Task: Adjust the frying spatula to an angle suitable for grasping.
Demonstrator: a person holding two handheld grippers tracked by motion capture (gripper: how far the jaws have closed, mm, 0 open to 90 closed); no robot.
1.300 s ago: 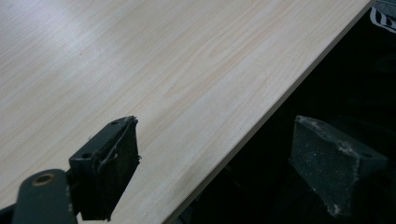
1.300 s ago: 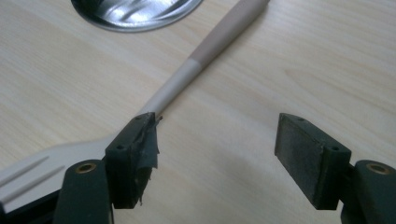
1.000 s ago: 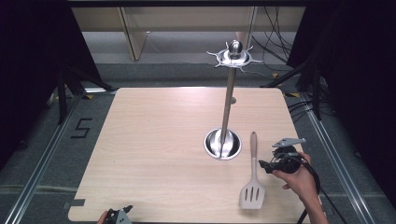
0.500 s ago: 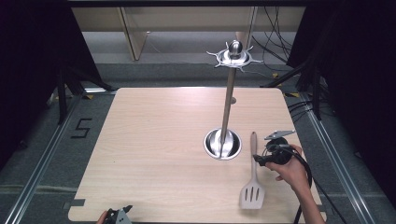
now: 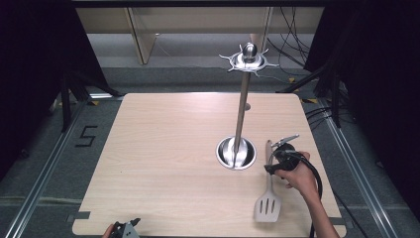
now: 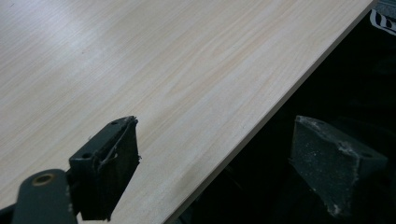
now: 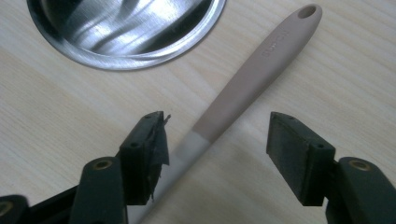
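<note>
spatula: tan handle, pale slotted blade, flat on table | right tongs: apart, closing, astride handle | left tongs: apart

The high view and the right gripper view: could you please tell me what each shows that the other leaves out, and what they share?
High view alone: the whole table, the stand's tall pole with its hooked top, the spatula's slotted blade, the hand on the right tongs, and the left tongs at the near edge.

Right gripper view alone: the hanging hole in the handle's end, and both open jaws straddling the handle where brown meets pale, pads not touching; they have just been closing.

Shared: the spatula, the stand's round steel base, and the wooden tabletop.
</note>
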